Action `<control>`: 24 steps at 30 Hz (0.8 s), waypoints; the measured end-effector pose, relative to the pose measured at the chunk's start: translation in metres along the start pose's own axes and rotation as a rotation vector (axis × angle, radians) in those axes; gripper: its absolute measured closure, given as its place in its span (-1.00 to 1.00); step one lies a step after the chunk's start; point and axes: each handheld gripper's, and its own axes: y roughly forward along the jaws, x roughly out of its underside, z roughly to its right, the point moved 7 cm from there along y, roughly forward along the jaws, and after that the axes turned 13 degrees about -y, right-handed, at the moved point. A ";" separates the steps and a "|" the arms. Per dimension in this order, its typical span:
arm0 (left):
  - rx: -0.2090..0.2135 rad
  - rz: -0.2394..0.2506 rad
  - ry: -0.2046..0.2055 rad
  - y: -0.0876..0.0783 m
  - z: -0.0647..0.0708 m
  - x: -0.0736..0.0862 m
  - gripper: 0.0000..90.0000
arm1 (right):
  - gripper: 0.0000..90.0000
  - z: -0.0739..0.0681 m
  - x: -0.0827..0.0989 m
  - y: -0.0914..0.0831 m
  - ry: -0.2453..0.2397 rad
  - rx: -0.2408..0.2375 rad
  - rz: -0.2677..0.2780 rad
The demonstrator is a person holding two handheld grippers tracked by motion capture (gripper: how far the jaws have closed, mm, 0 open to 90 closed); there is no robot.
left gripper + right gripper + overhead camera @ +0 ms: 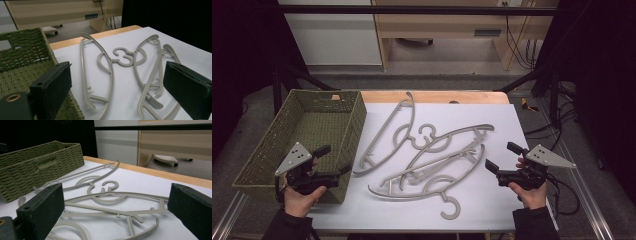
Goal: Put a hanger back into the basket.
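Three grey plastic coat hangers lie in a loose overlapping heap on the white sheet covering the counter, between the two grippers. The left gripper hovers over the near right corner of the green woven basket, jaws wide apart and empty; the nearest hanger lies just to its right, long axis running away from the person. The right gripper, jaws also open and empty, faces the two crossed hangers, whose hooks interlock mid-heap.

even overhead light on the table – dark surroundings, near jaws blurred
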 end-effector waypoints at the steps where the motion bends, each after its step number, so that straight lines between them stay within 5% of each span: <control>1: 0.000 0.000 0.000 0.000 0.000 0.000 -0.83 | -0.97 0.000 0.000 0.000 -0.001 0.000 0.000; 12: 0.024 -0.085 0.054 0.017 0.026 0.010 -0.78 | -0.97 -0.003 -0.002 0.001 -0.011 -0.015 -0.004; 24: 0.102 -0.258 0.170 0.047 0.069 0.038 -0.69 | -0.97 -0.012 -0.003 0.006 -0.029 -0.041 -0.031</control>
